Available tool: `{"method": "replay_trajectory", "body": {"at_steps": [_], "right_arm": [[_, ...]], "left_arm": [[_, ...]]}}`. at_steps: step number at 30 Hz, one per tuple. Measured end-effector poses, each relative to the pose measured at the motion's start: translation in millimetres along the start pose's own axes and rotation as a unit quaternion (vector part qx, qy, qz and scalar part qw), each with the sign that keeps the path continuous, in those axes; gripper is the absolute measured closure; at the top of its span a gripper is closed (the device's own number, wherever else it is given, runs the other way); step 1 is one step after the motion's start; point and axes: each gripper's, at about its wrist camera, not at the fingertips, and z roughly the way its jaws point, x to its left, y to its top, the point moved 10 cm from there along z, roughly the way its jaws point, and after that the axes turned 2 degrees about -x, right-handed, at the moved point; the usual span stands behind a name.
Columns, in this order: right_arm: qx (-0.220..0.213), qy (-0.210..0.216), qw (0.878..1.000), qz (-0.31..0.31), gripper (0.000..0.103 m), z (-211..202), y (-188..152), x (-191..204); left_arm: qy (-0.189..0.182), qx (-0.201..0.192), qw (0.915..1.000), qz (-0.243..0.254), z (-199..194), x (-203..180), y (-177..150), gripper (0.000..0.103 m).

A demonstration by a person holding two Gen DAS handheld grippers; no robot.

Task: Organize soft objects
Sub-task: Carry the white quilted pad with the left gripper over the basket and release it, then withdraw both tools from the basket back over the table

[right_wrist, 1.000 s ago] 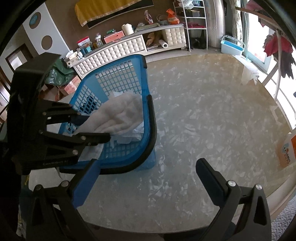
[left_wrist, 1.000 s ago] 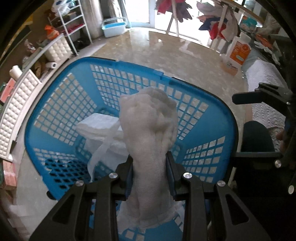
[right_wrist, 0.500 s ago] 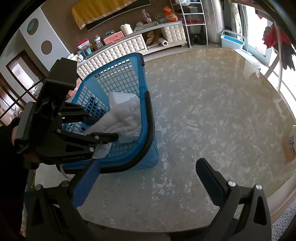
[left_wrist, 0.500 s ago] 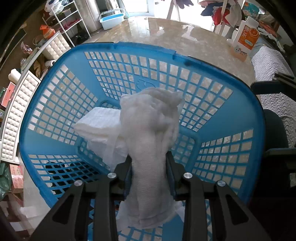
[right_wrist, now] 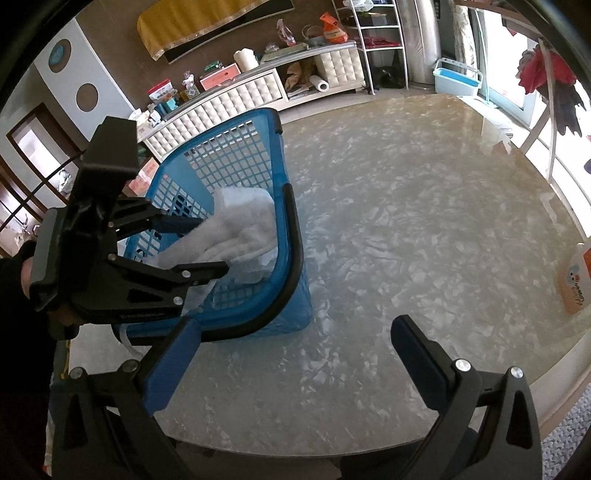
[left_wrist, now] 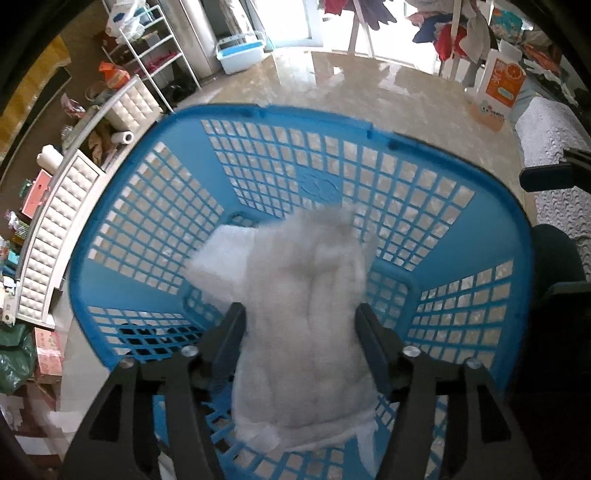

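Observation:
A white towel (left_wrist: 306,317) lies blurred between the fingers of my left gripper (left_wrist: 301,314), inside the blue laundry basket (left_wrist: 122,206). The jaws stand wide apart and the towel sits loose between them. A folded white cloth (left_wrist: 221,251) lies under it on the basket floor. In the right wrist view the left gripper (right_wrist: 214,243) reaches over the basket (right_wrist: 236,158) rim with the towel (right_wrist: 243,229) at its fingertips. My right gripper (right_wrist: 291,350) is open and empty above the marble table (right_wrist: 406,240), right of the basket.
An orange-and-white carton (left_wrist: 502,85) stands at the table's far right edge. A white tufted sideboard (right_wrist: 236,99) with clutter runs along the wall behind the basket. A drying rack with clothes (left_wrist: 443,26) stands beyond the table.
My left gripper has opened: its fingers have spread apart and the towel has been let go into the basket. The right gripper has stayed open and hardly moved.

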Motion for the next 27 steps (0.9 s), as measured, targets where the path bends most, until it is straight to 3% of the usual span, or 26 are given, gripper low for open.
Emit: {"method": "replay_trajectory", "body": {"at_steps": [4, 14, 18, 20, 27], "right_arm": [[-0.011, -0.006, 1.000, 0.004, 0.000, -9.1, 0.7, 0.8], [-0.050, -0.018, 0.998, 0.013, 0.000, -37.1, 6.3, 18.4], [-0.082, -0.021, 0.996, 0.017, 0.000, -51.1, 12.8, 32.4], [-0.087, -0.021, 0.996, 0.007, 0.000, -55.6, 14.1, 42.7], [-0.102, -0.013, 0.994, -0.041, 0.000, -58.2, 9.2, 85.5]], "left_arm": [[0.027, -0.030, 0.9992, -0.005, -17.5, 10.9, 3.6, 0.014], [0.036, -0.087, 0.9940, -0.055, -85.4, 9.6, 1.5, 0.012], [0.050, -0.105, 0.9889, -0.093, -114.2, 12.0, -17.2, 0.010], [0.072, -0.117, 0.9847, -0.107, -130.5, 16.8, -30.2, 0.000], [0.099, -0.145, 0.9628, -0.206, -168.5, 36.8, -80.8, 0.000]]}}
